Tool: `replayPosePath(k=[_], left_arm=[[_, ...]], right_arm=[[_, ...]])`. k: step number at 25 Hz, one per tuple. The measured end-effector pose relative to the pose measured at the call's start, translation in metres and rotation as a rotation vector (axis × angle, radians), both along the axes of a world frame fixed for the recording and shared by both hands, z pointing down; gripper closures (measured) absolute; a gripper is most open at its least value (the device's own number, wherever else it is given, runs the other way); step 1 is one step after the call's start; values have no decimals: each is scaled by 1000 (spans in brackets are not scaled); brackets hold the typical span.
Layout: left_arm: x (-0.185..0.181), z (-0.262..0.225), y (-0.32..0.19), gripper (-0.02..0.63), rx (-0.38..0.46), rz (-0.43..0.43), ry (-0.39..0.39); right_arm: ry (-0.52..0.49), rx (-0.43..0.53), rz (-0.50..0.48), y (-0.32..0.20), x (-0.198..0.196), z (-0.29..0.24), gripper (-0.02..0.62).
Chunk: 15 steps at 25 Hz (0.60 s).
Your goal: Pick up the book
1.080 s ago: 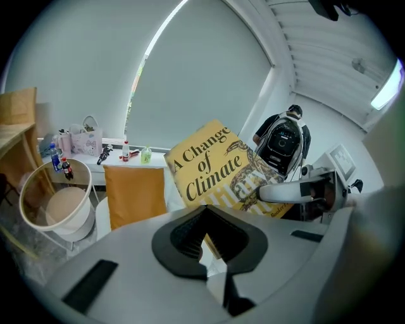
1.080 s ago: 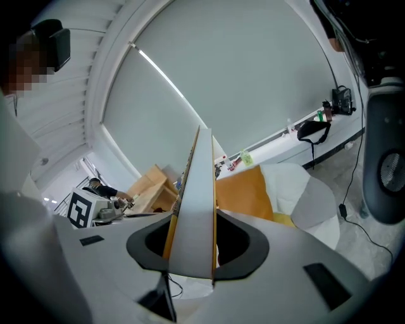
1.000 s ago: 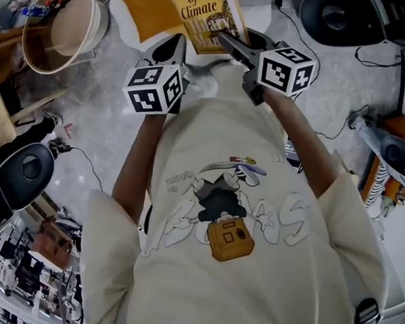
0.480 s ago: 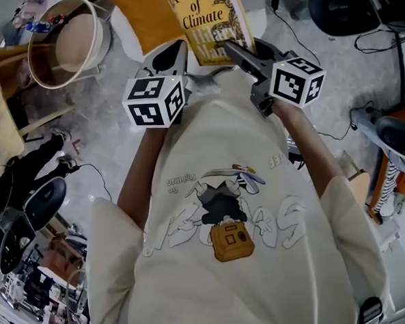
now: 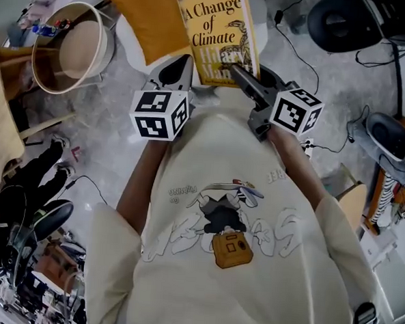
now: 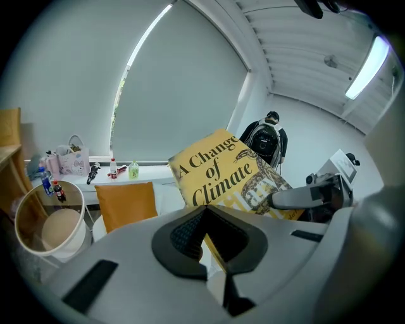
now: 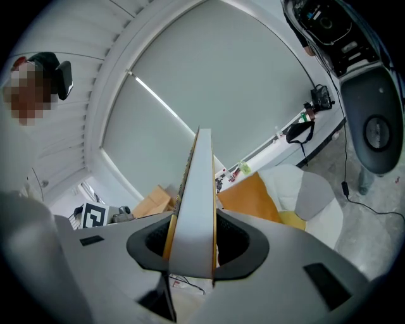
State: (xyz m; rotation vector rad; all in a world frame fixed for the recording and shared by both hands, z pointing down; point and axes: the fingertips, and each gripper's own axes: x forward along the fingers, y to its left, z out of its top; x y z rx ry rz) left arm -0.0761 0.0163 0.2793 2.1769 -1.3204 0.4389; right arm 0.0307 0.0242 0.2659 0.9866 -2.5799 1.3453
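The yellow book "A Change of Climate" (image 5: 217, 35) is held off the floor, cover toward me. My right gripper (image 5: 237, 72) is shut on its lower right edge. In the right gripper view the book (image 7: 199, 190) stands edge-on, pressed between both pads of that gripper (image 7: 193, 243). My left gripper (image 5: 184, 64) sits just left of the book's lower left corner. In the left gripper view its jaws (image 6: 205, 218) stand together with nothing gripped. The book's cover (image 6: 218, 174) shows broadly behind them, and the right gripper's finger (image 6: 297, 197) lies across it.
An orange cushion (image 5: 150, 14) lies on a white seat (image 5: 125, 33) under the book. A round wooden tub (image 5: 69, 43) stands to the left. Black chair bases (image 5: 348, 19) and cables (image 5: 327, 141) are on the floor at the right. Clutter fills the lower left.
More of the book's cover shows now, and it sits lower in the head view. Both grippers have shifted with it, the right one a little to the right.
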Motion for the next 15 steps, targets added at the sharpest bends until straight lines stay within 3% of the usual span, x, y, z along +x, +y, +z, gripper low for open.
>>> replayPosePath(k=[15], left_arm=[[-15, 5, -6, 601, -14, 30, 16]], right_arm=[[18, -13, 61, -3, -8, 4, 436]])
